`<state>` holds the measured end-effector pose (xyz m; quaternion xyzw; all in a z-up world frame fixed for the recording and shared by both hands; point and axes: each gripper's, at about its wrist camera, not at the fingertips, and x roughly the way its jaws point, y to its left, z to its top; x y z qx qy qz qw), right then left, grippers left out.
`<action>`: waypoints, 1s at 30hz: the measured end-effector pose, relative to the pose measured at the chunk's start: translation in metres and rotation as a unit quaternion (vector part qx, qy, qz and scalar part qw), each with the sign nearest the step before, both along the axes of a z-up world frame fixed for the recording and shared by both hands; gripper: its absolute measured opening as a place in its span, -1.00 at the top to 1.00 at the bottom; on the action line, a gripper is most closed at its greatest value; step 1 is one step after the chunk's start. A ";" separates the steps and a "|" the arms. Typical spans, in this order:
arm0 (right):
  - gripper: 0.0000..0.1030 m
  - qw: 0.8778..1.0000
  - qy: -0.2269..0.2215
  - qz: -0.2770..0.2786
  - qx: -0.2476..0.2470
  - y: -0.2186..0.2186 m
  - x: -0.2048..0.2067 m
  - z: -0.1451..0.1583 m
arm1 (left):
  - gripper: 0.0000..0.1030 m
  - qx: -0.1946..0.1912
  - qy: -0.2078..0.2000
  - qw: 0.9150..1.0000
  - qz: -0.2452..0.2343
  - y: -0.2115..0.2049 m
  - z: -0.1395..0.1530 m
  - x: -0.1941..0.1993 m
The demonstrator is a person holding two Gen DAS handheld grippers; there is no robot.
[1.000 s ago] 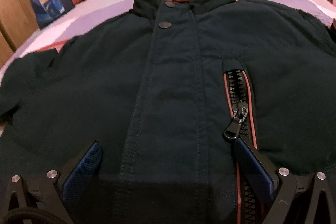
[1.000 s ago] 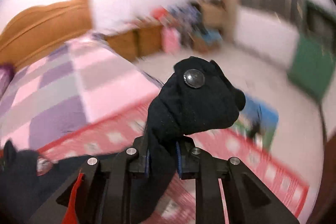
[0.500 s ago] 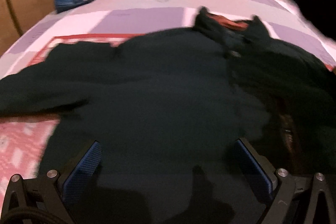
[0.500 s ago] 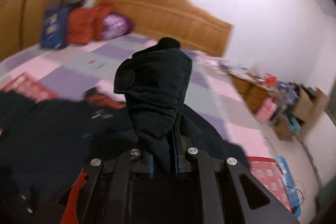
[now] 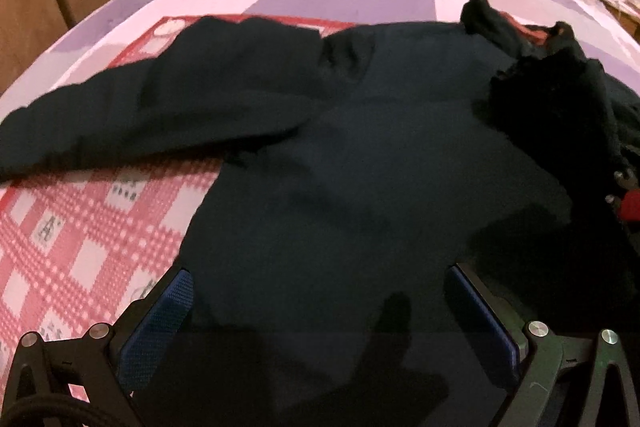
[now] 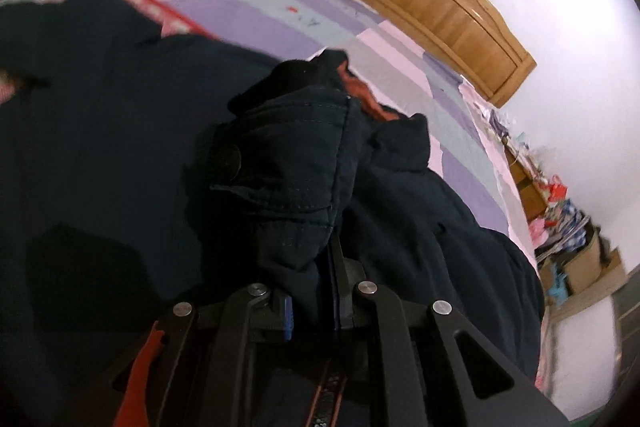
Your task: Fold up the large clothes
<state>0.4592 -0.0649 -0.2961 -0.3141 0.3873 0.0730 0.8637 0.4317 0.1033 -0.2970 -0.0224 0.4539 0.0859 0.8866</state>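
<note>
Right gripper (image 6: 312, 303) clamped tight on jacket (image 5: 360, 167) sleeve cuff (image 6: 288, 163); left gripper (image 5: 320, 307) wide open, empty. Best lay cuff flat across chest, clear of collar (image 5: 520, 31).

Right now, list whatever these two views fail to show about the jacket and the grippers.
- Jacket front, left wrist view: dark and blurred; zipper and snaps indistinct.
- Jacket hem: cut off by the bottom edge.
- Right gripper pads, right wrist view: mostly buried under the clamped cuff.
- Left sleeve end: cut off at the left edge.
</note>
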 end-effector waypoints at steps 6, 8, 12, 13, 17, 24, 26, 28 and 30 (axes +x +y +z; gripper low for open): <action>0.51 1.000 0.013 0.007 -0.018 0.005 -0.011 -0.016 | -1.00 0.006 0.000 1.000 -0.011 -0.007 0.000 0.000; 0.44 0.999 0.010 0.015 -0.031 0.011 -0.017 -0.017 | -1.00 0.004 0.002 1.000 -0.009 -0.010 0.000 0.003; 0.03 0.999 0.014 0.027 -0.022 0.010 -0.027 -0.008 | -1.00 0.001 0.000 1.000 -0.006 -0.014 0.003 0.007; -0.45 0.999 0.022 0.031 -0.004 0.009 -0.029 -0.003 | -1.00 0.001 0.000 1.000 -0.005 -0.015 0.003 0.007; -0.70 0.994 0.022 0.055 0.088 -0.001 -0.042 0.022 | -1.00 0.003 0.007 1.000 -0.003 -0.017 0.001 0.009; -0.70 0.994 0.023 0.015 0.110 -0.032 -0.032 0.030 | -1.00 0.000 0.012 1.000 0.003 -0.019 0.001 0.010; -0.70 0.994 0.033 0.016 0.100 -0.029 -0.020 0.023 | -1.00 -0.002 0.012 1.000 0.004 -0.020 0.001 0.009; -0.70 0.995 0.040 0.033 0.083 -0.016 -0.007 0.016 | -1.00 0.003 0.011 1.000 0.003 -0.022 0.002 0.008; -0.29 0.991 0.071 0.056 0.094 -0.002 0.007 0.008 | -1.00 0.007 0.011 1.000 0.000 -0.022 0.002 0.008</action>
